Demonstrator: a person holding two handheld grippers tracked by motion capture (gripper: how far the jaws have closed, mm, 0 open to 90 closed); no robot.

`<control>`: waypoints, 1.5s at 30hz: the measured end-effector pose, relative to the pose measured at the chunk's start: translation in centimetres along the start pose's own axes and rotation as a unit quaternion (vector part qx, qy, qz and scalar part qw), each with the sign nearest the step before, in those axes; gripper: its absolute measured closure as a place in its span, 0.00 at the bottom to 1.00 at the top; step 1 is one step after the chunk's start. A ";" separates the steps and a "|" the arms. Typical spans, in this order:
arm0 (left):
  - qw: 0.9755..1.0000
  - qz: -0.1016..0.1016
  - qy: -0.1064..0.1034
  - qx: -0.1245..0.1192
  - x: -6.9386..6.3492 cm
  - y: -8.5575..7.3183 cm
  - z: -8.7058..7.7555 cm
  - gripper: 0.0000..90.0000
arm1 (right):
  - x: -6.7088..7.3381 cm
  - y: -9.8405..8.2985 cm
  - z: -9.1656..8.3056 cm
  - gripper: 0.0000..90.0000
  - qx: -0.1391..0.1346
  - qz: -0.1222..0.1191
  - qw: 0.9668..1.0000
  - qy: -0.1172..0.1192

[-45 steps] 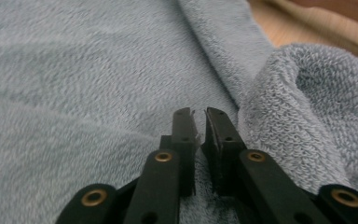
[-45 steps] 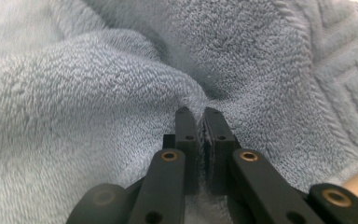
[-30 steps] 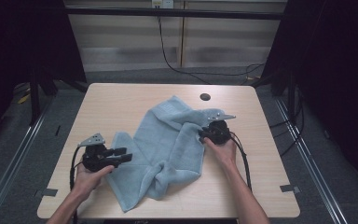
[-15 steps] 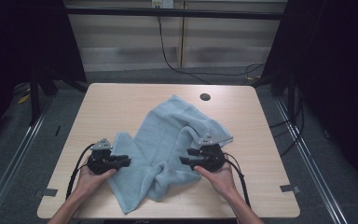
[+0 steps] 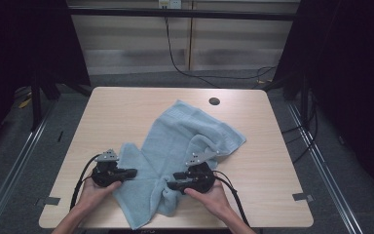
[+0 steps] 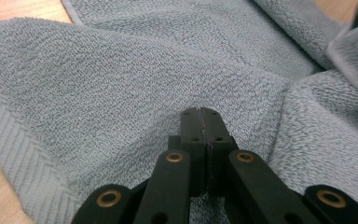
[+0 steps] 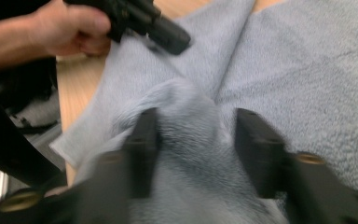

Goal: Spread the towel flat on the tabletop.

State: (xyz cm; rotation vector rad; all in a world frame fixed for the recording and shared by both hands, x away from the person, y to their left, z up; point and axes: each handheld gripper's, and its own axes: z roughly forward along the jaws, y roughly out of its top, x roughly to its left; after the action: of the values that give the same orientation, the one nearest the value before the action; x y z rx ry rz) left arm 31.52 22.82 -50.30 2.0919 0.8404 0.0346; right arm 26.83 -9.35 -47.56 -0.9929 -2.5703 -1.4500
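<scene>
Where crumpled grey-blue terry towel [image 5: 185, 141] bunches, right gripper [image 7: 198, 140] straddles fold.

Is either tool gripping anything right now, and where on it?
Neither. The left tool is shut over the light blue terry towel; the right tool is open, straddling a raised fold.

We see our right hand-held gripper [image 7: 193, 144] with jaws apart around a raised fold of the blue towel [image 7: 307, 70]; the left hand-held gripper [image 7: 168, 37] is beyond.
</scene>
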 end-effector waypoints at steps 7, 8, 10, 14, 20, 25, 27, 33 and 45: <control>0.999 -0.021 -0.014 -0.022 0.4 0.1 -0.5 1.00 | -0.7 -0.9 -1.6 0.96 0.004 -0.013 1.000 -0.026; 0.999 -0.021 -0.020 -0.039 0.4 0.3 -0.9 1.00 | -1.0 -0.9 -2.3 0.96 -0.004 -0.007 0.999 -0.036; 0.998 -0.024 -0.018 -0.060 0.3 0.8 -1.7 1.00 | -1.6 -0.9 -3.8 0.96 -0.012 -0.002 0.998 -0.058; 0.997 -0.026 -0.005 -0.069 0.6 1.0 -1.8 1.00 | -3.6 -0.8 -6.9 0.96 -0.011 0.001 0.994 -0.110; 0.998 -0.024 0.012 -0.051 0.6 1.2 -0.3 0.88 | -8.7 -1.6 -9.3 0.96 -0.013 0.039 0.981 -0.188; 0.999 -0.019 0.022 -0.036 0.1 1.4 1.3 0.77 | -12.3 -3.3 -9.4 0.88 -0.014 0.086 0.975 -0.206; 0.999 -0.021 0.018 -0.041 -0.1 1.6 1.6 0.71 | -12.4 -3.2 -10.1 0.77 -0.041 0.094 0.973 -0.209; 0.999 -0.010 0.022 -0.045 -0.6 2.0 1.9 0.68 | -8.0 -2.2 -12.1 0.61 -0.079 0.076 0.974 -0.196; 0.999 0.013 0.029 -0.021 -0.9 1.9 3.3 0.64 | -1.7 -2.5 -5.6 0.65 -0.013 -0.002 0.996 -0.089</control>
State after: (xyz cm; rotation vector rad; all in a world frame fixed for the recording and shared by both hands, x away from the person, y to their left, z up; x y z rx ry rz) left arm 32.92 19.21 -50.82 2.0703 0.8397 0.1271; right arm 25.32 -15.47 -46.86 -1.1731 -2.6801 -1.4619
